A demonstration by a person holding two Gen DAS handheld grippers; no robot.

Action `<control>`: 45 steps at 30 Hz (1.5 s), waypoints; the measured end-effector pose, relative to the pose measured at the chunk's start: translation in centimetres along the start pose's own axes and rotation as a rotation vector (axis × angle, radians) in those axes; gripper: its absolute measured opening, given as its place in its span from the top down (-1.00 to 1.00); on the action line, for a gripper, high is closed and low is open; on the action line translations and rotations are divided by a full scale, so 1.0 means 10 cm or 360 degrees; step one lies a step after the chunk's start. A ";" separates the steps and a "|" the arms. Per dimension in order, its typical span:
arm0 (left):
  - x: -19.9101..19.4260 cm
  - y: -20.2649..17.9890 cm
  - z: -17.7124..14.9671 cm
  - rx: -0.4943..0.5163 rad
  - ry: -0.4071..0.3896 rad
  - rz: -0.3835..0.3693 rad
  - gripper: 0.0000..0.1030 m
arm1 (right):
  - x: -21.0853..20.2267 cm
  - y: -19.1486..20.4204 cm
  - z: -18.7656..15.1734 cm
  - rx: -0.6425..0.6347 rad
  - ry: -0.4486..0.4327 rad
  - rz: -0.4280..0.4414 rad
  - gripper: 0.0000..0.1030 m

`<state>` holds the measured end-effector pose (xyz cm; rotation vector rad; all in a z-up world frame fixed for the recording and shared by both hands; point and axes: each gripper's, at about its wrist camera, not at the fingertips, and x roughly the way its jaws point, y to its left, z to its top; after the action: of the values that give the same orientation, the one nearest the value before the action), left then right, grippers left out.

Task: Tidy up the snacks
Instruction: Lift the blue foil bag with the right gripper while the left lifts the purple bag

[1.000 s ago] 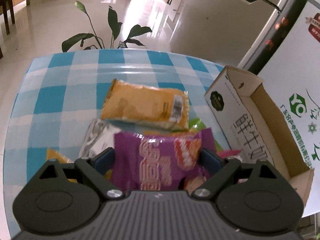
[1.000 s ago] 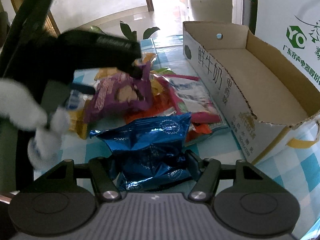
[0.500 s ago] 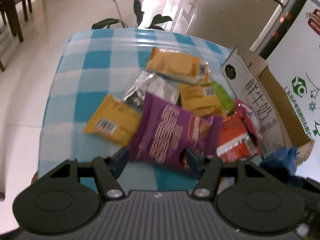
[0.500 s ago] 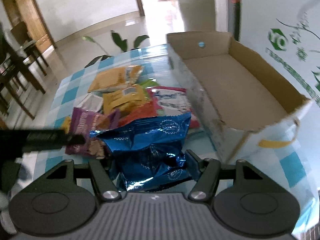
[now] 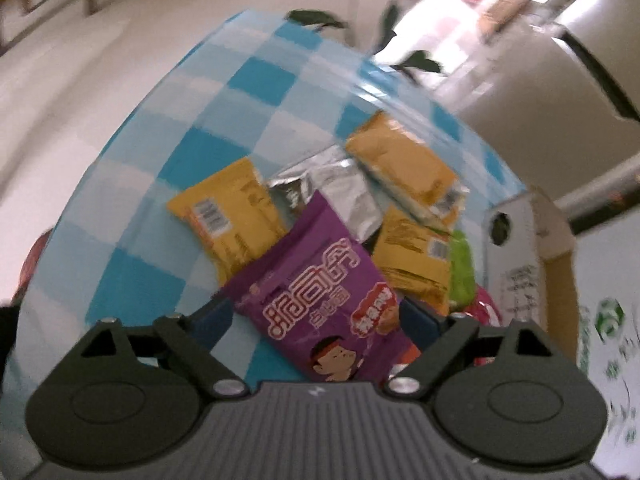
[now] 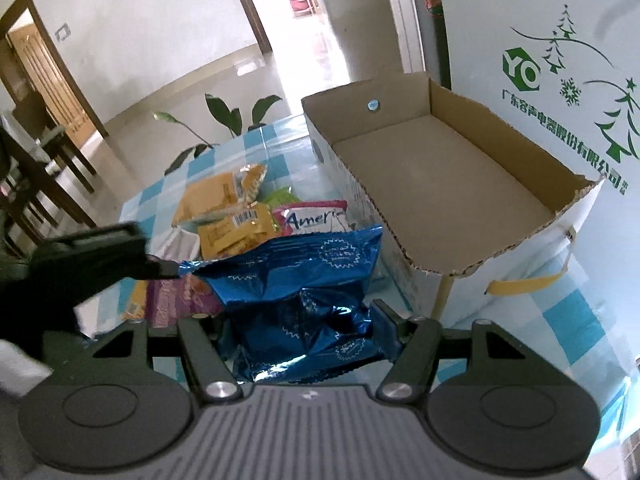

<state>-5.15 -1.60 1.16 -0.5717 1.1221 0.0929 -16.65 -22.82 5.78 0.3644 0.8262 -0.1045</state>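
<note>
Checked table (image 5: 248, 80), both tongs gripping bags, seemingly near edge.

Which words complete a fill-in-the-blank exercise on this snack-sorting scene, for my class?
1. The left gripper holds a ____ snack bag.
2. The right gripper holds a crinkled ____ foil bag.
3. The cardboard box has ____ snacks in it.
4. The tablecloth is checked in white and ____.

Missing words: purple; blue; no; blue

Three yellow-orange foil snack packets (image 5: 230, 224), one purple packet (image 5: 320, 304), one silver packet (image 5: 340, 188), one blue foil bag (image 6: 304, 300), one open cardboard box (image 6: 440, 168).
</note>
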 end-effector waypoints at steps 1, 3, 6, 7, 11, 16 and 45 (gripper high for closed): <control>0.02 0.01 -0.01 -0.0079 0.0018 0.0009 -0.75 | -0.02 -0.01 0.01 0.0013 -0.0008 0.0016 -0.36; 0.08 0.03 -0.03 -0.0224 0.0030 -0.0014 -0.75 | -0.06 -0.02 0.03 0.0022 -0.0029 0.0037 -0.36; 0.14 -0.04 -0.02 -0.0251 0.0021 0.0011 -0.76 | -0.11 -0.05 0.06 0.0038 -0.0059 0.0055 -0.36; 0.15 -0.07 -0.02 -0.0243 0.0007 0.0033 -0.78 | -0.12 -0.08 0.07 0.0052 -0.0062 0.0060 -0.36; 0.26 -0.12 -0.03 -0.0230 -0.0015 0.0123 -0.83 | -0.12 -0.14 0.10 0.0105 -0.0066 0.0075 -0.36; 0.28 -0.10 -0.04 -0.0146 -0.0045 0.0119 -0.73 | -0.09 -0.16 0.11 0.0128 -0.0047 0.0078 -0.36; -0.42 0.25 -0.34 0.0748 -0.0237 -0.0064 -0.44 | 0.22 0.32 0.08 -0.0213 0.0159 0.0081 -0.36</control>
<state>-10.70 -0.21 2.76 -0.1636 0.9444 -0.1588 -13.91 -20.00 5.55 0.2662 0.9170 0.0168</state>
